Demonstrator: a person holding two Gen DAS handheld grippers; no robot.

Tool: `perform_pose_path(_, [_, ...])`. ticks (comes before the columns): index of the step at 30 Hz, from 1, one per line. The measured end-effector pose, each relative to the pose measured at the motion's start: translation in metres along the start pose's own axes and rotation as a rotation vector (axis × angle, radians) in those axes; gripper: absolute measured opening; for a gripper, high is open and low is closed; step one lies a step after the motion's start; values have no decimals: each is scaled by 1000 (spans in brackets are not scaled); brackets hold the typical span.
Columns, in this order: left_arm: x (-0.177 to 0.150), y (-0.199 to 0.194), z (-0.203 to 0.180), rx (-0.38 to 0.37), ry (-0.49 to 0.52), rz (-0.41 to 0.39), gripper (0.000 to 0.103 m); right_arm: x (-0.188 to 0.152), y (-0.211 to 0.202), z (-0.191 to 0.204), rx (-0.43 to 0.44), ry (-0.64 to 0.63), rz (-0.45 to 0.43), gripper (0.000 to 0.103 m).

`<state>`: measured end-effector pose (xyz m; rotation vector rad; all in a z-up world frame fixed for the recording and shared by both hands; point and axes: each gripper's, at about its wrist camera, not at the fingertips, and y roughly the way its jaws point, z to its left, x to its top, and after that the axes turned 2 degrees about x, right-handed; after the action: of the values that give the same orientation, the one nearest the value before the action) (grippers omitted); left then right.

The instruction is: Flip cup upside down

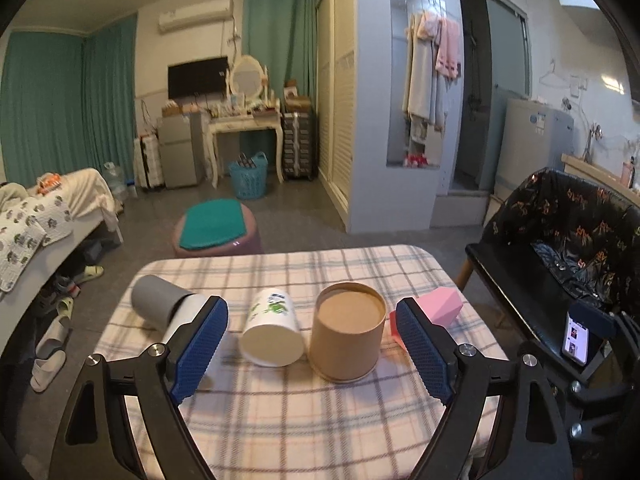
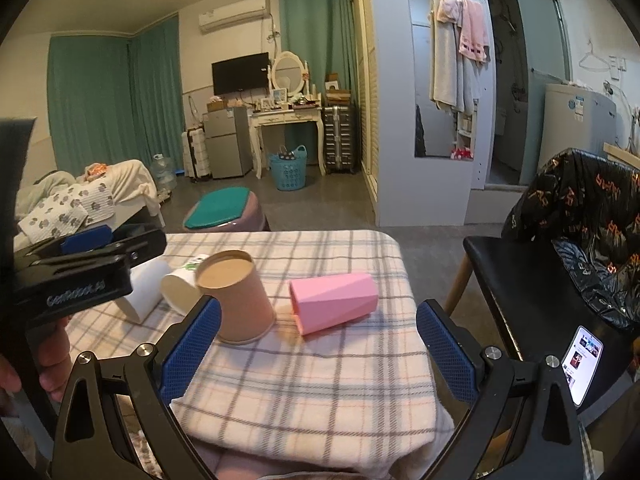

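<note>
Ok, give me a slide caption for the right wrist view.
Open right gripper faces a pink cup lying on its side.

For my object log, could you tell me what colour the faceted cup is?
Pink; the faceted cup shows best in the right wrist view.

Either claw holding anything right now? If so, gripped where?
Nothing held. Left claw is open with the white cup and brown cup lying between its fingers, ungripped. Right claw is open, short of the pink cup.

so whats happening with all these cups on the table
A person holds two grippers over the plaid-covered table, both open and empty. The brown paper cup stands with its closed end up. The white cup, grey cup and pink cup lie on their sides, untouched.
</note>
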<state>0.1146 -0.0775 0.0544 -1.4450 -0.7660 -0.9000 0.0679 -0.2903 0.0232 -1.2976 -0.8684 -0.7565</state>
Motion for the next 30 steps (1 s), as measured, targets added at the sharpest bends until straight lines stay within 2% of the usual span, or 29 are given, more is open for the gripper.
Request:
perform_pose_path(4, [-19, -20, 9, 28, -18, -51, 98, -8, -13, 12, -1, -24, -24, 99])
perform_pose_path(6, [-26, -23, 12, 30, -23, -46, 100, -14, -18, 16, -19, -24, -33, 103])
perform_pose_path(9, [-41, -26, 19, 32, -46, -30, 103, -21, -19, 22, -21, -31, -41, 103])
perform_pose_path(15, [-66, -32, 31, 38, -71, -35, 103, -37, -14, 29, 1, -37, -37, 103])
perform_pose_path(18, [-75, -31, 36, 57, -77, -31, 103, -43, -10, 33, -15, -48, -47, 103])
perform_pose_path(23, [-84, -35, 39, 91, -62, -28, 103, -53, -5, 34, -7, -33, -32, 103])
perform_pose_path(30, [-92, -31, 39, 98, -41, -20, 103, -56, -6, 37, -15, -35, -36, 103])
